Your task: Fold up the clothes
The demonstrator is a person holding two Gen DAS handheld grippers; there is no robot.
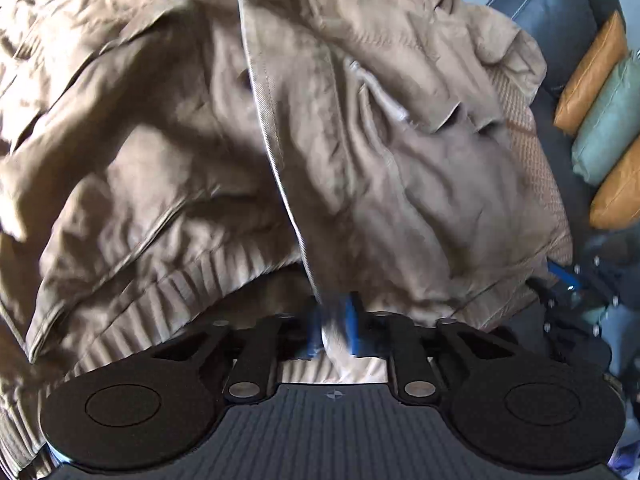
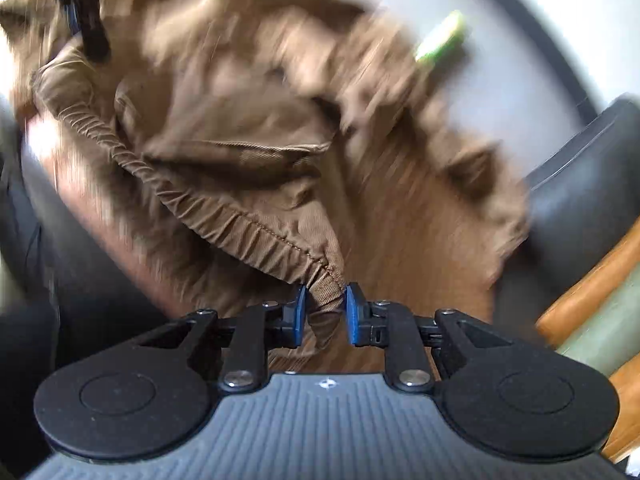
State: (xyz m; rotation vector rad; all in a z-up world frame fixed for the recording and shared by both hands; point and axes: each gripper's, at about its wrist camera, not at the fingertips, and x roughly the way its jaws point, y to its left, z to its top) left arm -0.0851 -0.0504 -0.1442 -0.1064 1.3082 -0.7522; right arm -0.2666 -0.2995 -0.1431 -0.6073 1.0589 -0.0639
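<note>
A tan-brown jacket [image 1: 208, 152] with an elastic ribbed hem fills the left wrist view. My left gripper [image 1: 335, 326] is shut on the jacket's front edge near the hem, blue pads pinching the cloth. The right gripper [image 1: 568, 288] shows at the right of that view, at the jacket's far hem corner. In the right wrist view the same jacket [image 2: 240, 140] hangs, blurred by motion. My right gripper [image 2: 326, 312] is shut on the gathered hem corner between its blue pads [image 2: 354, 312]. The left gripper [image 2: 84, 12] shows at the top left, holding the far end.
A dark blue sofa [image 1: 552, 12] lies beyond, with orange cushions [image 1: 592, 76] and a teal cushion [image 1: 608, 120] along its back. A woven brown mat [image 1: 532, 152] lies under the jacket. In the right wrist view a dark armrest [image 2: 580, 184] and cushions [image 2: 592, 312] stand at the right.
</note>
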